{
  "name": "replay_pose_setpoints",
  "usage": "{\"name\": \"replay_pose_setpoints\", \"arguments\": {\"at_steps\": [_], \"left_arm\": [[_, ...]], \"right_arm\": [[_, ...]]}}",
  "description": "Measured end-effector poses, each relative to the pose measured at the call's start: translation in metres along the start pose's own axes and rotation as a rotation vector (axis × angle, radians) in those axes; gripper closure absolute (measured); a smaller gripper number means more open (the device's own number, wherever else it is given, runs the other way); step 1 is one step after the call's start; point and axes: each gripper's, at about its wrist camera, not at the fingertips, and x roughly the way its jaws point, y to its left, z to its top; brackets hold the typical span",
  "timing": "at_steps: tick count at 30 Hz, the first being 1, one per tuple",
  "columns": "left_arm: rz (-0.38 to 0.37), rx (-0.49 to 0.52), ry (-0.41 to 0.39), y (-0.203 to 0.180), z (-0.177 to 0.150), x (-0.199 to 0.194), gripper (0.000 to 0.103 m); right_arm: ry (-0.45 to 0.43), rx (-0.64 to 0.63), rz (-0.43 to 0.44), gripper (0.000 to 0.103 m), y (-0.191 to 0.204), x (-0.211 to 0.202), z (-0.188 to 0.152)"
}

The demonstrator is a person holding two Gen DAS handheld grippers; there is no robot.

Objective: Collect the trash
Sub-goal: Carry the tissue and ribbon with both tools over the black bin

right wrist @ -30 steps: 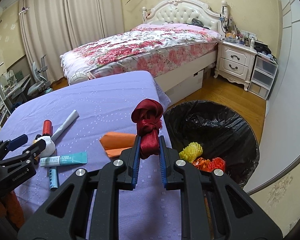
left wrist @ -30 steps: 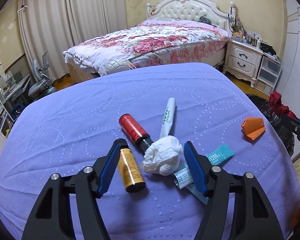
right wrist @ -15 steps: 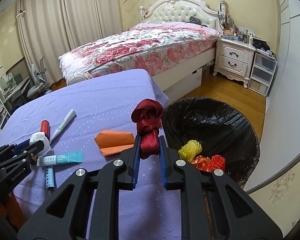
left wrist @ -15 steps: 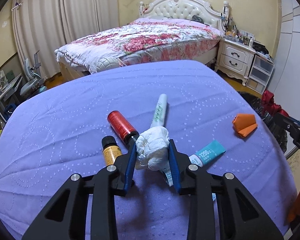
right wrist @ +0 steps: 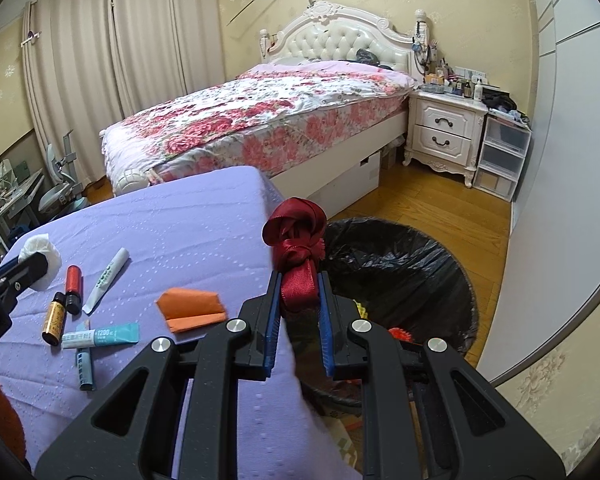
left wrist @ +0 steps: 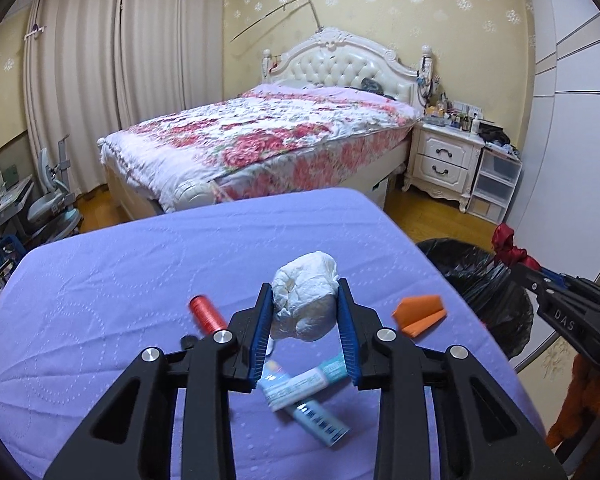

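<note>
Above the purple-covered worktop (left wrist: 100, 300), the left tool (left wrist: 305, 312) angles downward with its 2 blue pads pressed against the sides of a crumpled white tissue wad (left wrist: 305, 300), which it holds clear of the cloth. Beneath and around that tool lie a red bottle (left wrist: 207, 314), a teal tube (left wrist: 304, 382), a second small tube (left wrist: 320, 426) under it and a folded orange paper (left wrist: 419, 314). Seen from the right wrist camera, the same litter shows on the cloth: the red bottle (right wrist: 73, 280), an amber bottle (right wrist: 55, 320) touching it, a white tube (right wrist: 107, 275), the teal tube (right wrist: 100, 335) lying across a smaller one, and the orange paper (right wrist: 192, 308) near the worktop's right edge. Over that right edge, the right tool (right wrist: 298, 294) also tilts downward, its pads clamped tight on the lower end of a knotted dark red ribbon (right wrist: 296, 236), which stands up from the pads. Just beyond and below it on the wooden floor sits the bin lined with a black bag (right wrist: 400, 264), with bits of yellow and orange trash visible inside. At the left border of this view, the left tool (right wrist: 32, 260) appears with the tissue wad (right wrist: 40, 246) in its tip.
</note>
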Motion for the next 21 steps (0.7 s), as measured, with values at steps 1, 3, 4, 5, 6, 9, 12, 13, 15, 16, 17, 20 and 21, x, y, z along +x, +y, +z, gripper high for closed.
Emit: {"name": "replay_pose_setpoints", "arguments": {"at_steps": [1, 3, 4, 5, 6, 9, 12, 13, 15, 16, 17, 20, 21], "left_arm": [[-0.008, 0.006, -0.007, -0.005, 0.003, 0.002, 0.071], [-0.022, 0.021, -0.019, -0.015, 0.007, 0.006, 0.071], [-0.032, 0.027, -0.022, -0.022, 0.010, 0.010, 0.071], [-0.038, 0.030, -0.025, -0.027, 0.012, 0.012, 0.071], [-0.045, 0.034, -0.026, -0.032, 0.014, 0.016, 0.071], [-0.064, 0.047, -0.027, -0.049, 0.021, 0.028, 0.071], [-0.078, 0.065, -0.030, -0.064, 0.024, 0.037, 0.071], [-0.085, 0.072, -0.030, -0.070, 0.025, 0.041, 0.071], [-0.093, 0.085, -0.023, -0.080, 0.025, 0.048, 0.071], [-0.097, 0.092, -0.018, -0.086, 0.025, 0.052, 0.071], [-0.100, 0.099, -0.012, -0.090, 0.025, 0.056, 0.071], [-0.101, 0.118, 0.005, -0.100, 0.024, 0.068, 0.071], [-0.101, 0.121, 0.012, -0.102, 0.024, 0.072, 0.071]], "right_arm": [[-0.004, 0.001, -0.009, 0.086, -0.002, 0.000, 0.002], [-0.012, 0.005, -0.027, 0.086, -0.007, -0.001, 0.005], [-0.014, 0.007, -0.032, 0.086, -0.010, -0.001, 0.006], [-0.017, 0.009, -0.040, 0.086, -0.012, 0.000, 0.006], [-0.020, 0.011, -0.046, 0.086, -0.015, 0.000, 0.008], [-0.025, 0.021, -0.062, 0.086, -0.024, 0.002, 0.009], [-0.028, 0.027, -0.076, 0.086, -0.031, 0.004, 0.009], [-0.029, 0.030, -0.081, 0.086, -0.033, 0.005, 0.009], [-0.030, 0.036, -0.087, 0.086, -0.038, 0.008, 0.009], [-0.030, 0.039, -0.091, 0.086, -0.041, 0.009, 0.010], [-0.028, 0.042, -0.095, 0.086, -0.044, 0.011, 0.010], [-0.026, 0.055, -0.104, 0.086, -0.052, 0.017, 0.009], [-0.025, 0.059, -0.105, 0.086, -0.054, 0.019, 0.010]]}}
